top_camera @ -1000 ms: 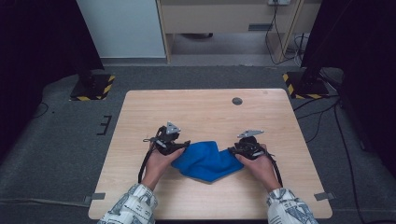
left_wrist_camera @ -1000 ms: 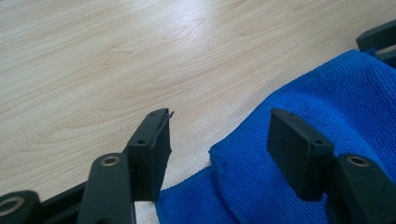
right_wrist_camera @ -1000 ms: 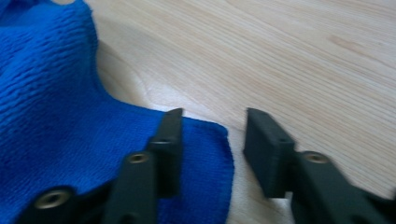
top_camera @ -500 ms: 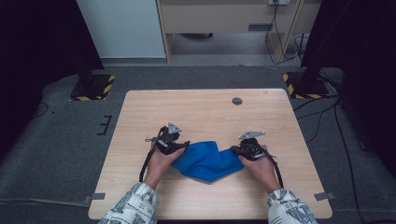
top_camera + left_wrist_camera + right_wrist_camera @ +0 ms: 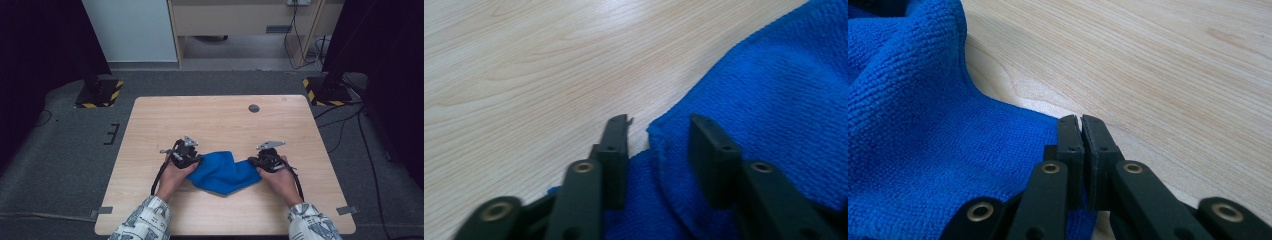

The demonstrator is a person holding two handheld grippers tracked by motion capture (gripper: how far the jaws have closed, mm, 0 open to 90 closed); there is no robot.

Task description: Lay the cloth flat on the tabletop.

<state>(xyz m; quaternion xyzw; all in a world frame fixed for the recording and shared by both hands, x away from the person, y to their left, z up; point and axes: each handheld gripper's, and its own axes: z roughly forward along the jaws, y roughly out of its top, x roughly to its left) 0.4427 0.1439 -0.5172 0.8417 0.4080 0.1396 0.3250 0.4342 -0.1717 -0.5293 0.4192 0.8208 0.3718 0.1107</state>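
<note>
A crumpled blue cloth lies on the near half of the wooden table, between two hands. My left gripper is at the cloth's left end. In the left gripper view its jaws stand apart with a folded edge of the cloth between them; they have just been closing and the pads are not pressing on it. My right gripper is at the cloth's right end. In the right gripper view its jaws are together, pinching the hem of the cloth.
A small dark round grommet sits in the tabletop at the far right. Bare wood lies behind the cloth. Black stands with yellow-striped feet stand on the grey floor beyond the table's far corners.
My left gripper has sunk slightly onto the cloth's left end. The right hand and the cloth have stayed where they were.
</note>
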